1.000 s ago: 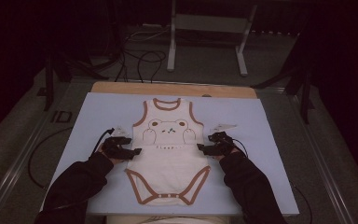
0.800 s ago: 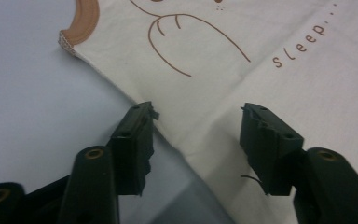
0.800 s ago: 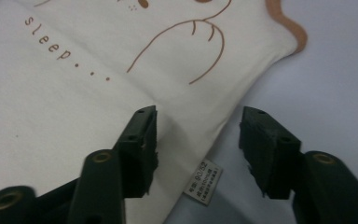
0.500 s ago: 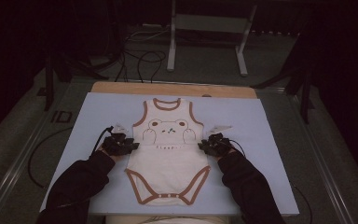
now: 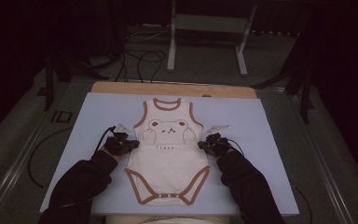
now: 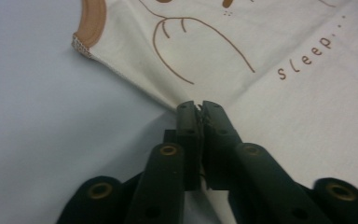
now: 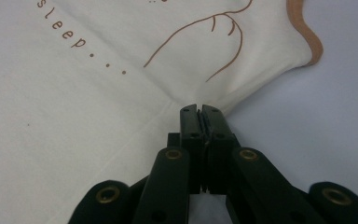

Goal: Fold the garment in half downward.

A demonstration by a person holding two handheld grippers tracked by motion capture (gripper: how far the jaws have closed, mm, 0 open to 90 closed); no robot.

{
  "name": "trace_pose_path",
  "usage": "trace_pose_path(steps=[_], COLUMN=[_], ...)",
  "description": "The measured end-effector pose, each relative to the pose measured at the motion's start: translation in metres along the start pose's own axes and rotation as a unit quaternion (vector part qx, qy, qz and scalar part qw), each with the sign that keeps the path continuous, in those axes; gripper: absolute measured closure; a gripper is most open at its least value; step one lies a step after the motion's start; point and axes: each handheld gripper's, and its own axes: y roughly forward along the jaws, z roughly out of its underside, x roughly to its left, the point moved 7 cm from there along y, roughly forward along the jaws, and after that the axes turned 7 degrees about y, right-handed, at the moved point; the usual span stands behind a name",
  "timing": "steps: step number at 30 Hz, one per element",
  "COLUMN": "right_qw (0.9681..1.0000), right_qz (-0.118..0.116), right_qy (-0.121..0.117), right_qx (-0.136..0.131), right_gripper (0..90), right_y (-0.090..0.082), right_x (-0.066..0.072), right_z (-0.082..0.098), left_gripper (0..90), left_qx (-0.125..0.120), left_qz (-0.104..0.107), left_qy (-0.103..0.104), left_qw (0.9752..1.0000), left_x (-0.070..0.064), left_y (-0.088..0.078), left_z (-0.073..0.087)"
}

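Observation:
A cream baby bodysuit [image 5: 168, 158] with brown trim, a bear print and the word "sleep" lies flat on the pale blue mat [image 5: 88, 121], neck away from me. My left gripper [image 5: 129, 144] is shut on the bodysuit's left side seam just below the armhole. In the left gripper view the black jaws [image 6: 196, 108] pinch a small fold of the cream fabric [image 6: 270, 42]. My right gripper [image 5: 204, 145] is shut on the right side seam at the same height. The right gripper view has its jaws [image 7: 200, 110] closed on the cloth edge [image 7: 98, 93], which puckers toward them.
The mat lies on a wooden board [image 5: 172, 88] on a grey floor. A metal stand [image 5: 205, 28] and dark cables [image 5: 135, 60] are behind the board. Two small clear bits [image 5: 219, 126] lie on the mat beside the bodysuit. Dark sleeves [image 5: 81, 186] enter from the bottom.
Both grippers have moved inward from beside the bodysuit to its side seams and now pinch the fabric.

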Motion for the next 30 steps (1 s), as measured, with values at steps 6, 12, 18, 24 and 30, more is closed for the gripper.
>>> trace_pose_path(steps=[6, 12, 18, 24, 30], right_qw=[1.0000, 1.0000, 0.9998, 0.9997, 0.9996], right_qz=[-0.006, -0.004, -0.002, -0.002, -0.002], right_qy=[0.005, -0.004, -0.010, -0.013, -0.017], right_qx=[0.000, -0.007, -0.016, -0.020, -0.023], right_gripper=[89.0, 89.0, 89.1, 89.1, 89.1], right_y=[-0.001, -0.007, -0.013, -0.017, -0.021], right_x=[-0.001, 0.002, 0.004, 0.005, 0.006], right_z=[0.000, -0.005, -0.008, -0.010, -0.013], left_gripper=[90.0, 90.0, 90.0, 90.0, 90.0], left_qx=[0.003, -0.003, -0.004, 0.000, -0.003], left_qz=[-0.004, -0.005, -0.002, -0.004, 0.000], left_qy=[0.005, 0.010, 0.013, 0.012, 0.018], left_qw=[1.0000, 0.9999, 0.9999, 0.9999, 0.9998], left_x=[-0.001, -0.002, -0.002, 0.000, -0.001], left_y=[-0.002, -0.009, -0.013, -0.015, -0.021], left_z=[-0.002, -0.005, -0.007, -0.005, -0.008])
